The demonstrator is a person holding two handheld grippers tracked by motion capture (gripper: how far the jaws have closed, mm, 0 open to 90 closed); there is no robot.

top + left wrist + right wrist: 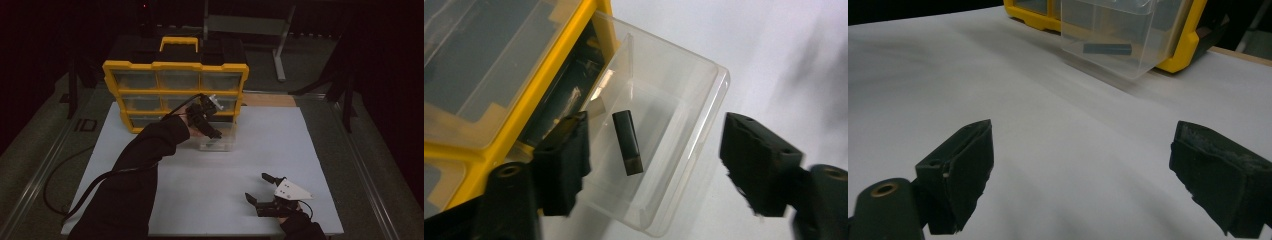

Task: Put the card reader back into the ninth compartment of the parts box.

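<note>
Left gripper view: left gripper (654,160) jaws wide above the clear drawer (704,100) holding a black stick (627,142); right gripper (267,192) gapes over bare white tabletop (210,190)

Black sleeves, black tools (266,192)

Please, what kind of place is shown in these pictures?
Probably a lab or workshop bench set up for recording. A white table stands in a dark room, with a yellow parts organizer, one clear drawer pulled out, and metal frame legs behind.

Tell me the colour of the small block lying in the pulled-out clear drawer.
Black small block, clearest in the left gripper view.
</note>
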